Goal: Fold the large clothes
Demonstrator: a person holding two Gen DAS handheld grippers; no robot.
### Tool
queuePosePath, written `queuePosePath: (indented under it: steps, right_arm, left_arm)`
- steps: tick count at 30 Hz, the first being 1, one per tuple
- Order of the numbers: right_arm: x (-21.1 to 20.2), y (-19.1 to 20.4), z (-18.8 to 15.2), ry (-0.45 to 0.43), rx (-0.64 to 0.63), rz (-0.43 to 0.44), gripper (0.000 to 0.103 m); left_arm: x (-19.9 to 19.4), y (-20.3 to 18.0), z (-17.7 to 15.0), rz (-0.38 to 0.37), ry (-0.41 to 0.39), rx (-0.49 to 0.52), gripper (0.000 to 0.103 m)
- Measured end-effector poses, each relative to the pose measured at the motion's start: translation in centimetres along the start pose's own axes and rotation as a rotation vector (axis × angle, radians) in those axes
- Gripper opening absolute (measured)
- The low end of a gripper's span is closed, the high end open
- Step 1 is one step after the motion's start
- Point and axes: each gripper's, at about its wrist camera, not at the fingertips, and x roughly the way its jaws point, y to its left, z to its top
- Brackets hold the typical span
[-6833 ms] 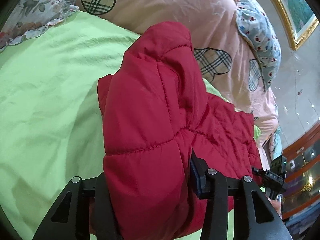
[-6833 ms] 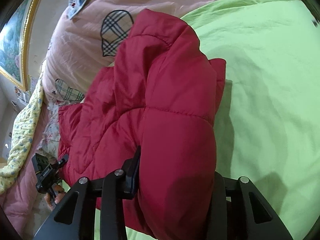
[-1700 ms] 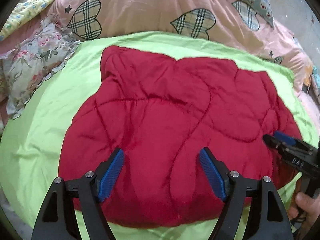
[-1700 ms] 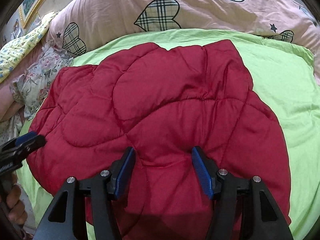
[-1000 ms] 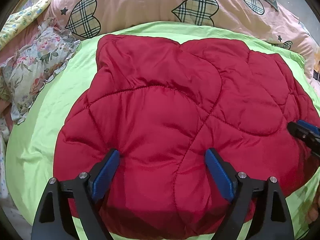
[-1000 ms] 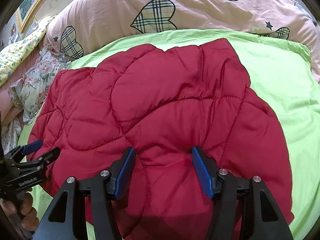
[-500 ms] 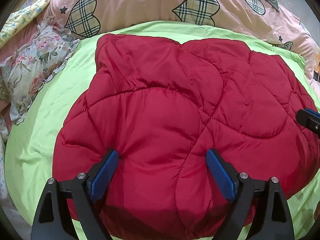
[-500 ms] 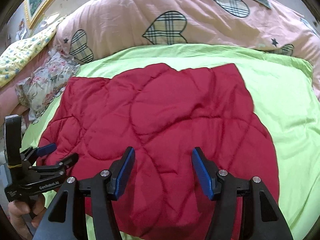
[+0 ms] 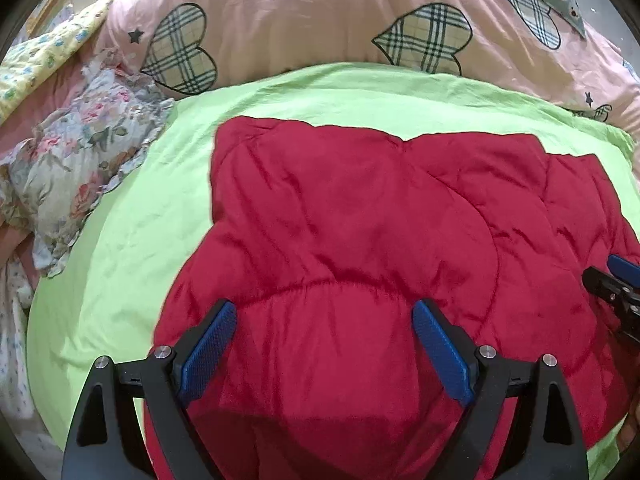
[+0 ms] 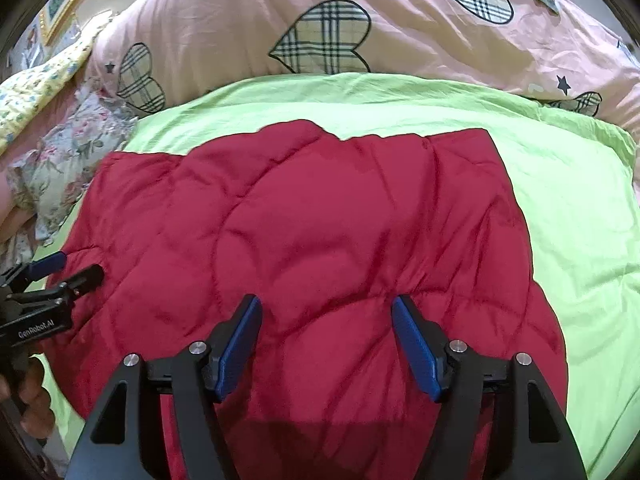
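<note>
A red quilted padded garment (image 9: 352,240) lies folded and flat on the green sheet (image 9: 132,232); it fills the middle of the right wrist view (image 10: 312,240) too. My left gripper (image 9: 320,320) is open and empty, hovering over the garment's near left part. My right gripper (image 10: 326,312) is open and empty over the near right part. Each gripper shows in the other's view: the right one at the right edge (image 9: 616,276), the left one at the left edge (image 10: 60,272).
A pink duvet with plaid hearts (image 9: 320,12) is piled along the far side of the green sheet (image 10: 580,220). A floral pillow (image 9: 76,156) lies at the left. A gold picture frame (image 10: 60,4) hangs far left.
Both grippers, earlier shut on the lifted garment, have let go and stand open. In the last half second both pulled back and up, so more of the flat garment shows.
</note>
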Motion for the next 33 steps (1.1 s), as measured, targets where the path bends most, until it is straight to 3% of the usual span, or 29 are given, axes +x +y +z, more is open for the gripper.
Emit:
queuePosePath:
  steps: [3,7,10,13,14,23,33]
  right_arm:
    - [0.5,-0.2,0.2,0.006,0.005,-0.003,0.068]
    - [0.6,-0.3,0.2,-0.003,0.004,-0.017,0.047]
    - [0.9,-0.4,0.4,-0.003,0.011,-0.012,0.038]
    - [1.3,-0.5,0.7,-0.001,0.012,-0.018,0.018]
    - [1.6,-0.5,0.9,0.004,0.013,-0.016,0.016]
    - [3.3,-1.3,1.8,0.021,0.048,-0.008,0.011]
    - [3.4,-1.4,1.8,0.021,0.049,-0.012,0.011]
  left_arm:
    - [1.7,0.0,0.3,-0.060,0.025,0.004,0.066]
    - [2.3,-0.4,0.3,-0.082,0.018,0.021,0.041]
    - [2.8,-0.5,0.3,-0.078,0.017,0.032,0.037]
    - [3.2,-0.1,0.7,-0.084,0.021,0.028,0.035]
    - [3.5,0.1,0.8,-0.085,0.024,0.025,0.035]
    - [4.8,-0.2,1.6,-0.069,0.031,0.027,0.034]
    - [3.5,-0.1,1.2,-0.067,0.029,0.015,0.034]
